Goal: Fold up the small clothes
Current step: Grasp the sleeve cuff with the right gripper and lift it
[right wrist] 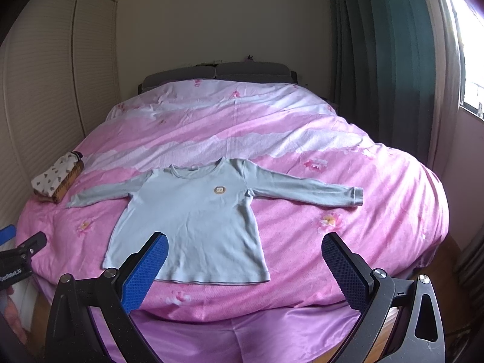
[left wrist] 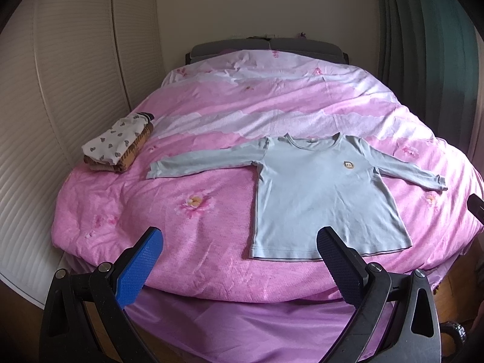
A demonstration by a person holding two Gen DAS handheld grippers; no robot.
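A small light grey-blue long-sleeved shirt (left wrist: pixel 317 193) lies flat and face up on the pink bedcover, both sleeves spread out, a small round badge on its chest; it also shows in the right wrist view (right wrist: pixel 190 220). My left gripper (left wrist: pixel 239 239) is open and empty, held off the near edge of the bed, below the shirt's hem and its left side. My right gripper (right wrist: pixel 245 243) is open and empty, held before the near edge, in front of the hem's right part. The left gripper's tip (right wrist: pixel 27 245) shows at the right wrist view's left edge.
A stack of folded clothes (left wrist: pixel 118 148) sits on the bed's left side, also in the right wrist view (right wrist: pixel 57 178). The pink bedcover (left wrist: pixel 196 230) spans the bed. Louvred wardrobe doors (left wrist: pixel 60 90) stand left, green curtains (right wrist: pixel 378 60) and a window right.
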